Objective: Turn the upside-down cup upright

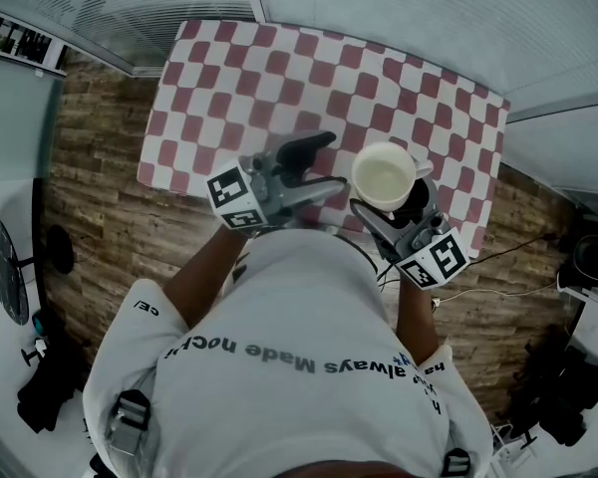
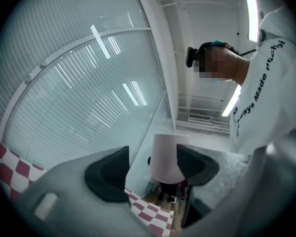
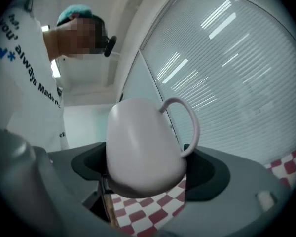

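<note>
Right of centre in the head view, the cup [image 1: 384, 177] hung above the desk [image 1: 279, 68], mouth up and long axis near vertical, with the right gripper [image 1: 394, 199] fingers [image 3: 209, 172] clenched on its body. Just left of it, the left gripper [image 1: 331, 162] stood released and empty.

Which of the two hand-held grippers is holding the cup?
The right hand-held gripper: its jaws clamp the pale cup, while the left hand-held gripper stands open and empty.

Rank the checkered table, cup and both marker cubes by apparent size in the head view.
Checkered table
Cup, held nearer the camera
Left marker cube and right marker cube look alike, unranked
</note>
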`<state>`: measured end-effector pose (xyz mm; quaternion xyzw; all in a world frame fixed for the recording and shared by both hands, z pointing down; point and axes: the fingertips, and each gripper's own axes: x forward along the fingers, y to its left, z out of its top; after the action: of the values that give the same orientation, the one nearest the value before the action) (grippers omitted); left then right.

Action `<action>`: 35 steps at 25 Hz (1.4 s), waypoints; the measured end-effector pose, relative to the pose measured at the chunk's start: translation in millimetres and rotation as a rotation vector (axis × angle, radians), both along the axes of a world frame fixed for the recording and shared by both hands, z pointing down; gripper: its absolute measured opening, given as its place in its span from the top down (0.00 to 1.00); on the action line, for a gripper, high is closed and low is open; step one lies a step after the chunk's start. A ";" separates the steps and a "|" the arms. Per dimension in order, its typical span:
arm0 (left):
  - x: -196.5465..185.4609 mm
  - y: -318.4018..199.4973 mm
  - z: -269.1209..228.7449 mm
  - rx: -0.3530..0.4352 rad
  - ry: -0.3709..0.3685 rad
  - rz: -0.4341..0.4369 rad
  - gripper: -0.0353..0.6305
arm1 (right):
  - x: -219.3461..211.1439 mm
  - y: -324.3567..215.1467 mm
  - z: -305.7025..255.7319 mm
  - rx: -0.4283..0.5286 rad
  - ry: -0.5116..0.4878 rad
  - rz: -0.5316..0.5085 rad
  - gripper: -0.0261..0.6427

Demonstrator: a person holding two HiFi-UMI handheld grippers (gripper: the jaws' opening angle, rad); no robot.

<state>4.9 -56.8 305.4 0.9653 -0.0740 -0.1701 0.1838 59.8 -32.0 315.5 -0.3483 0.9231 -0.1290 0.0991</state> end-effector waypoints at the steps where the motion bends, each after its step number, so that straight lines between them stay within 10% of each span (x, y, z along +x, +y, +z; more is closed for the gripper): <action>1: 0.4 0.7 -0.1 0.001 0.000 0.003 0.49 | 0.3 2.3 -3.8 -0.001 -0.055 -0.025 0.25; 15: 10.1 16.6 -40.2 0.004 0.051 0.156 0.39 | 0.6 10.2 -14.2 -0.001 -0.206 -0.126 0.25; 35: 55.8 43.3 -42.8 0.143 -0.169 0.217 0.41 | -5.8 15.3 -4.9 -0.006 -0.145 -0.154 0.25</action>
<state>60.7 -13.5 262.6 0.9891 0.0276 -0.0724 0.1251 54.0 -16.6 310.6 -0.2664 0.9372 -0.1640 0.1543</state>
